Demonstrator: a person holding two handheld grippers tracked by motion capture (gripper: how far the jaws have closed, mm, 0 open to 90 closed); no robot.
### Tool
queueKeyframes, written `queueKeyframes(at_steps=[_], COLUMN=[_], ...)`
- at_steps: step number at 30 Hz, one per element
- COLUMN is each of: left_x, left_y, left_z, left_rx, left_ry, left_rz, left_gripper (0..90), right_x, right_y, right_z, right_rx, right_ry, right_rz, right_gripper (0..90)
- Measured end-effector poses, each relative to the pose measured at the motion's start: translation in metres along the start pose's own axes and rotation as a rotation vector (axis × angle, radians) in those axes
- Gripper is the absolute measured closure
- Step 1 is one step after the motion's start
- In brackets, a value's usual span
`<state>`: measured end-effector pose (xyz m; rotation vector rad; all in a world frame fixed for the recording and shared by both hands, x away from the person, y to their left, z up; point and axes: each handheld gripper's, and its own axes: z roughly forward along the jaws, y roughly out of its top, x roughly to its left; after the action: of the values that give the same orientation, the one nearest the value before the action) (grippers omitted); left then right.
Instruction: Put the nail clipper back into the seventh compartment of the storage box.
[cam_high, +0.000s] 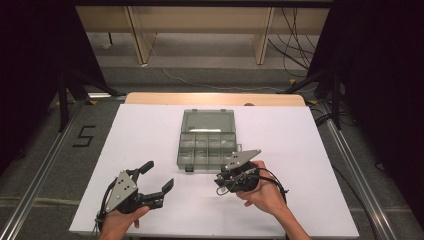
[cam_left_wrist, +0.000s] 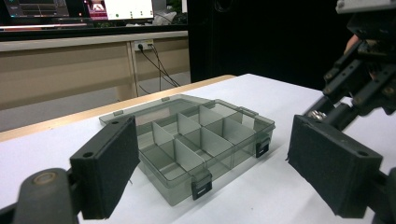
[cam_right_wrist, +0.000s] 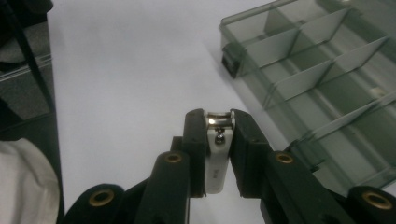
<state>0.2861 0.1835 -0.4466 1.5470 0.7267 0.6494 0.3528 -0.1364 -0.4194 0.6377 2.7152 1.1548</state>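
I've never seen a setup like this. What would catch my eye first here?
Probably the smoky clear organizer box, lid open, in the middle of the white table, its divided compartments looking bare. Just near it, the right tool pinches a small white nail clipper with a shiny metal end. The left tool waits with jaws wide open at the table's near left.

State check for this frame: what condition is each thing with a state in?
Organizer box: lid open and laid back, compartments empty as far as visible.
Nail clipper: clamped in the right gripper, off the table.
Right gripper: shut on the clipper.
Left gripper: open, holding nothing.
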Motion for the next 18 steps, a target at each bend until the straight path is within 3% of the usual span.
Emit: queueKeyframes(at_steps=[10,18], left_x=[0.001,0.002], left_y=[0.0,0.0], left_z=[-0.001,-0.001], left_rx=[0.001,-0.001], left_ry=[0.004,0.003], left_rz=[-0.001,0.001], left_gripper=[15.8,15.8], right_x=[-0.016,-0.028], right_y=[0.017,0.027], right_z=[-0.008,-0.009], right_rx=[-0.061,-0.065], right_ry=[-0.084,-0.113], right_rz=[0.006,0.019], right_gripper=[77.4,77.4])
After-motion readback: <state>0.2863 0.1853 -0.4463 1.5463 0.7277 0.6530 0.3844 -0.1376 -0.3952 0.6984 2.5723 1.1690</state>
